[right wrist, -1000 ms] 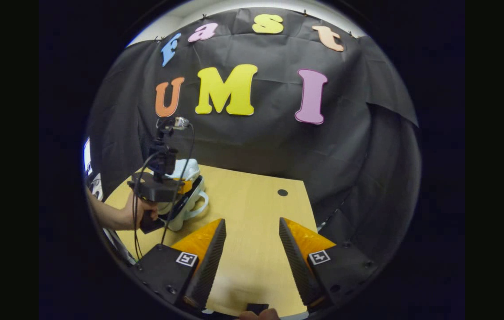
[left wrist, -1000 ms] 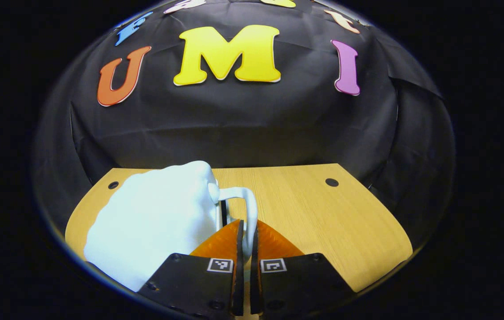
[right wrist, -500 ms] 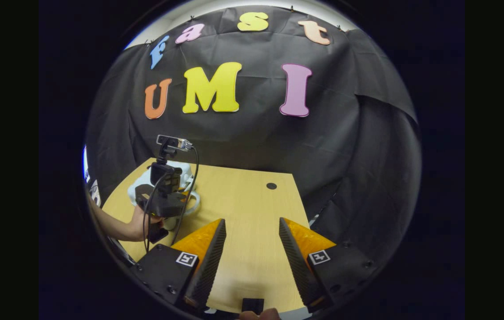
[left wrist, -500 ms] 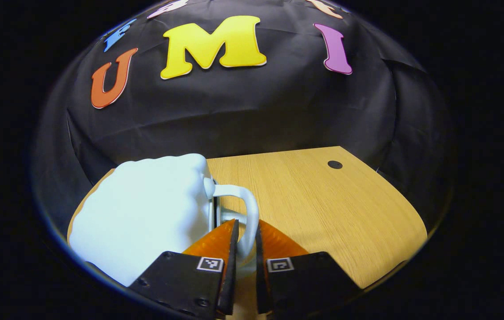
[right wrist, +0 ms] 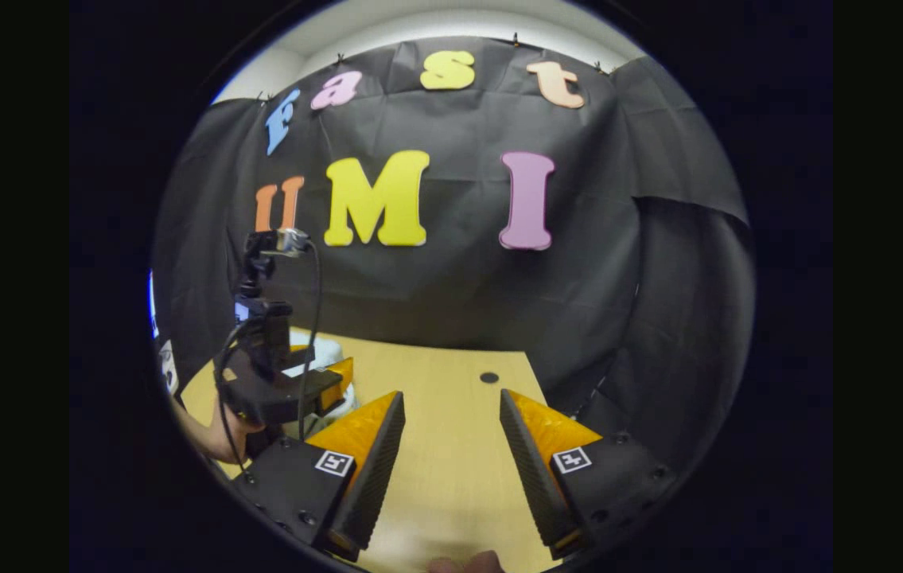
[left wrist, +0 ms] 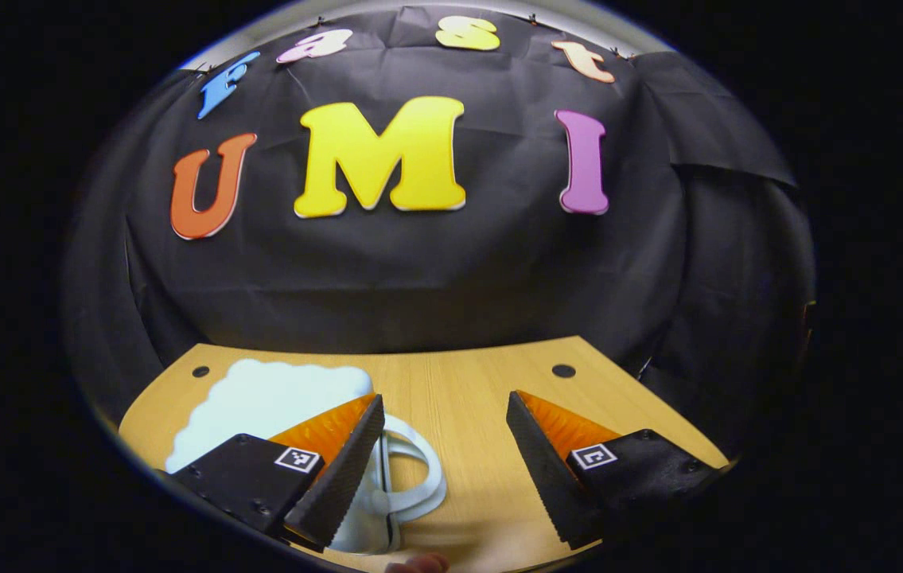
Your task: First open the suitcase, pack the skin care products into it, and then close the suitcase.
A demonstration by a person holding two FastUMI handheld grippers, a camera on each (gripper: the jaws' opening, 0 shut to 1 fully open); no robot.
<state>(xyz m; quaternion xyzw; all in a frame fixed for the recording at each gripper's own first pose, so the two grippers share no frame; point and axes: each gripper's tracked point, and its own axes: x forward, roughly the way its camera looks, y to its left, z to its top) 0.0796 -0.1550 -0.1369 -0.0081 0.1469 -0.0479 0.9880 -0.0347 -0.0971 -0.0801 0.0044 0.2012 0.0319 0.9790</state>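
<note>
Suitcase (left wrist: 260, 402), pale and scallop-edged, lies at the lower left of the left gripper view on the wooden table (left wrist: 467, 382), its lid down. Its white loop handle (left wrist: 411, 469) sticks out toward the frame's centre, just right of the near finger (left wrist: 340, 469), with no finger touching it that I can tell. The left gripper (left wrist: 445, 461) spans the bottom middle with its jaws spread wide and nothing between them but bare tabletop. Two dark round holes (left wrist: 563, 371) mark the table's far edge, at left and at right.

In the right gripper view, the left gripper (right wrist: 316, 390) appears at the lower left, a hand (right wrist: 220, 434) under it and a cable hanging from its camera mast. A sliver of the suitcase (right wrist: 324, 350) peeks out behind it. The right gripper (right wrist: 451, 446) sits at the bottom centre, jaws wide apart over empty table (right wrist: 451, 477). Skin care products cannot be made out.
</note>
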